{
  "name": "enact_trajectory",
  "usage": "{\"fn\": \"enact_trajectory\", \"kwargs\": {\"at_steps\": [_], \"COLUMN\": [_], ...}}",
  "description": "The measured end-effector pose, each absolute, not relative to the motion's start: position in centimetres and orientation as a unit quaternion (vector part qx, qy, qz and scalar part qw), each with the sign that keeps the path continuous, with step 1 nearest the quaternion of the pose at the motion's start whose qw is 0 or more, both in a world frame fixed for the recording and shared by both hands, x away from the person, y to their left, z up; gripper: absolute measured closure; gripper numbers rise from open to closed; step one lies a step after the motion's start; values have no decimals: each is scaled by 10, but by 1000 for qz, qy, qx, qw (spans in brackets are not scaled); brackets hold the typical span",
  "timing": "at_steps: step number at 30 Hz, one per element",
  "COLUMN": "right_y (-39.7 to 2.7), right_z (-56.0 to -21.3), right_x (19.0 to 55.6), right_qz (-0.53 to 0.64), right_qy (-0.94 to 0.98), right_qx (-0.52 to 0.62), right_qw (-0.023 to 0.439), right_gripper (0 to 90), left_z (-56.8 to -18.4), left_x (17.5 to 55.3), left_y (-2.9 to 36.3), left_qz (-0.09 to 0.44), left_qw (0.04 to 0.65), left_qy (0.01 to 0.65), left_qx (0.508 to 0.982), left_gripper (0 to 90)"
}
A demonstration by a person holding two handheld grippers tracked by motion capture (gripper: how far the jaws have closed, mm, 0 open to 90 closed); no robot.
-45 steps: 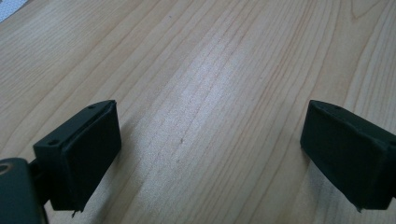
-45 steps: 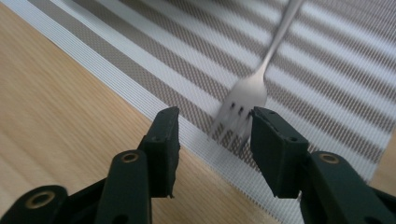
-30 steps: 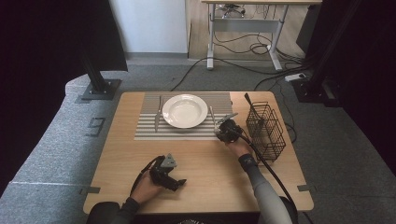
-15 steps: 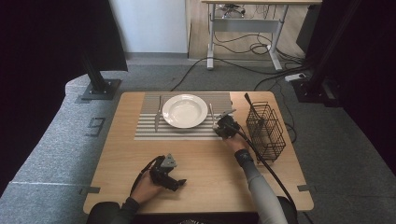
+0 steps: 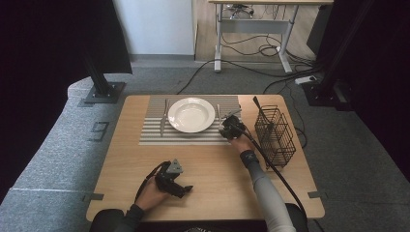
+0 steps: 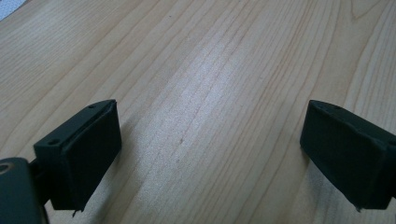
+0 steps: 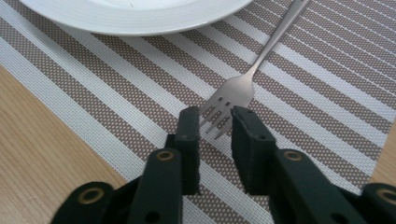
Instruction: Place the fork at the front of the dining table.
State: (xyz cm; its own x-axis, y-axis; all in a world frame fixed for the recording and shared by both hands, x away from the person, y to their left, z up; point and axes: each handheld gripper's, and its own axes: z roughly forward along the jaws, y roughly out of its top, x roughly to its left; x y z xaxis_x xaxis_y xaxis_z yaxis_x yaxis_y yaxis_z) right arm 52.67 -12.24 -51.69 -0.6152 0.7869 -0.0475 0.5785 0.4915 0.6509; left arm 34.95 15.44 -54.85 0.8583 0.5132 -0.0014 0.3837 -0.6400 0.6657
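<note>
A silver fork (image 7: pixel 261 51) lies on the striped placemat (image 7: pixel 93 84) to the right of the white plate (image 5: pixel 191 114), tines toward me. My right gripper (image 7: pixel 215 126) sits low over the mat, its two black jaws closed in against either side of the tines. In the high view the right gripper (image 5: pixel 228 129) is at the mat's right edge, beside the plate. My left gripper (image 5: pixel 185 189) rests near the table's front edge, held in a hand. It is open (image 6: pixel 210 154) over bare wood, with nothing between its jaws.
A knife (image 5: pixel 163 118) lies on the placemat left of the plate. A black wire basket (image 5: pixel 274 135) stands at the right side of the wooden table (image 5: pixel 212 164), close to the right forearm. The right gripper's cable trails along the basket.
The right gripper has crept a little forward and left onto the mat's edge, toward the fork. The left gripper has stayed put.
</note>
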Motion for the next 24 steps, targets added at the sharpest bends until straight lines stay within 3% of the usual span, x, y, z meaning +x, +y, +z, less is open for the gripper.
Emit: {"fn": "enact_trajectory", "kwargs": {"at_steps": [2, 3, 4, 6, 7, 10, 13, 14, 24], "right_y": [-123, -125, -125, -126, -126, -128, -129, -131, -146], "right_z": [-516, -515, -515, -512, -512, -504, -500, -496, -484], "right_x": [527, 526, 526, 524, 524, 518, 514, 508, 475], "right_qz": [302, 302, 302, 309, 309, 325, 331, 341, 354], "right_qy": [846, 845, 845, 842, 842, 837, 835, 832, 828], "right_qx": [403, 406, 406, 406, 406, 404, 404, 404, 398], "right_qw": [174, 175, 175, 178, 178, 176, 174, 170, 178], "right_gripper": [631, 536, 536, 425, 425, 296, 246, 190, 127], "left_z": [-548, -548, -548, -548, -548, -549, -549, -549, -548], "left_x": [349, 349, 350, 350, 350, 350, 350, 350, 350], "left_y": [154, 154, 154, 154, 155, 154, 154, 154, 155], "left_qz": [94, 94, 95, 94, 94, 94, 93, 94, 97], "left_qw": [343, 344, 343, 343, 343, 343, 343, 344, 345], "left_qy": [249, 249, 248, 249, 249, 249, 250, 250, 258], "left_qx": [901, 901, 901, 901, 901, 901, 901, 900, 897], "left_gripper": [51, 51, 50, 50, 50, 49, 49, 49, 64]}}
